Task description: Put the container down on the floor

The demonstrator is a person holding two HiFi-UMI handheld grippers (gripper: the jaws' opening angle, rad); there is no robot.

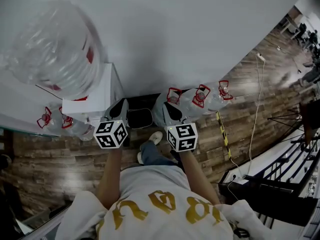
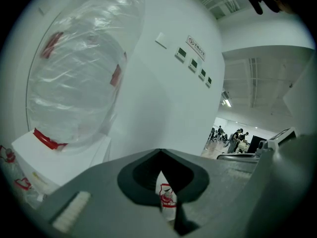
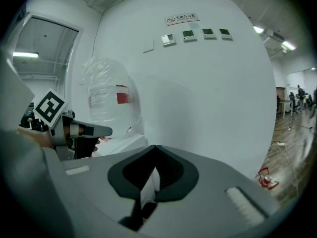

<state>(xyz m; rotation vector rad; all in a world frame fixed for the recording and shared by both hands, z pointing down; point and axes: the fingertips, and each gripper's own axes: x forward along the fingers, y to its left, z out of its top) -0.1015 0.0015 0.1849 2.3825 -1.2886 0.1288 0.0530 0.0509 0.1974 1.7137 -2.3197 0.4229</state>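
Right gripper view, top centre: wall sign point(image 3: 183, 18), print too tiny to read. Water jug point(image 3: 111, 100) shows a red label. Left gripper point(image 2: 159, 151) and right gripper point(image 3: 155, 147) both closed, empty.

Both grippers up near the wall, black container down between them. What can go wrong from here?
Both the left gripper and right gripper are shut on nothing, and neither gripper view shows the black container, so any grasp would likely start blind. The water jugs and dispenser flank it closely; a swing could knock them.
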